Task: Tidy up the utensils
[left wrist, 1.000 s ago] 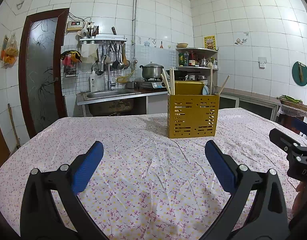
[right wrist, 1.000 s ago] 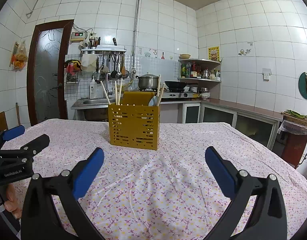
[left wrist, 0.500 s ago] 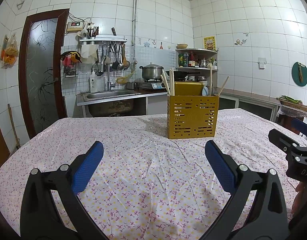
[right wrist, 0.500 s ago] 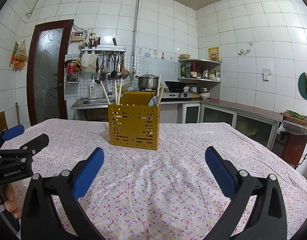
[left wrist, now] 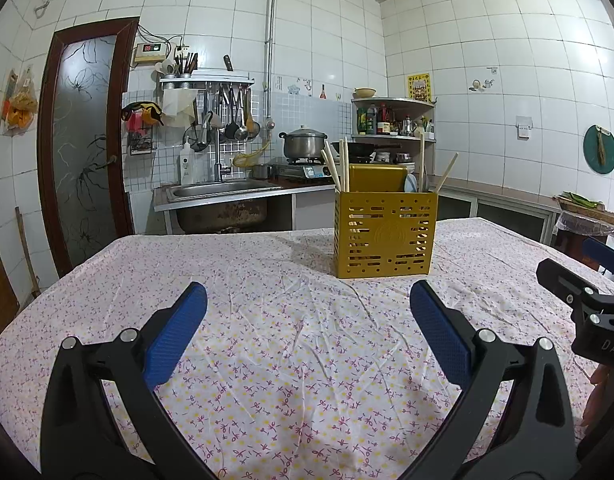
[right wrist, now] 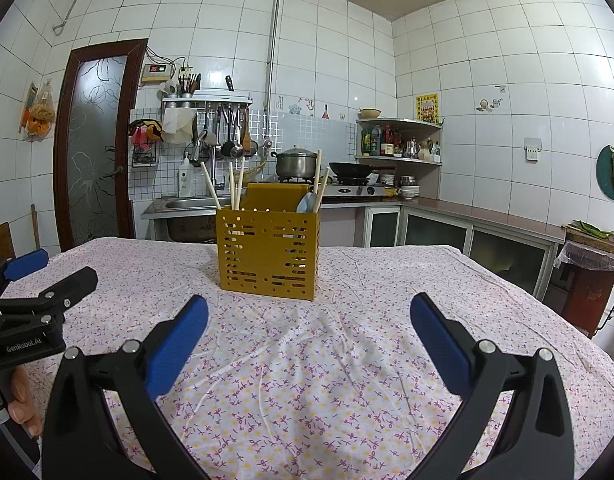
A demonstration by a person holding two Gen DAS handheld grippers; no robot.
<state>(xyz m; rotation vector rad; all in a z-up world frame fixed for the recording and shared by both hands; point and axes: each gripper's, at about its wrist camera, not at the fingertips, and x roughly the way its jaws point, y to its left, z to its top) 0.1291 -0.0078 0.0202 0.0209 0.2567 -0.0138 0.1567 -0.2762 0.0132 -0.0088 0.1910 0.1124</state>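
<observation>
Room: white-tiled kitchen, with a sink [left wrist: 223, 192] and a steel pot [left wrist: 304, 143] on the stove along the back wall, and a dark-framed glass door [left wrist: 85, 140] to the left.
Desk: covered by a floral tablecloth [left wrist: 291, 320], wrinkled toward the middle.
Utensil holder: a mustard-yellow perforated box [left wrist: 385, 234] standing upright on the desk, ahead of both cameras — right of centre in the left wrist view, slightly left of centre [right wrist: 269, 254] in the right wrist view.
Contents: wooden chopsticks [left wrist: 339, 166] lean out of its left compartment; further chopsticks [right wrist: 321, 178] and a pale blue spoon [right wrist: 307, 202] sit in the right one.
Left hand-held gripper [left wrist: 307, 330]: blue pads spread wide apart, nothing between them, above bare cloth, well short of the holder.
Right hand-held gripper [right wrist: 309, 330]: pads likewise wide apart and holding nothing — it also shows at the right edge of the left wrist view.
</observation>
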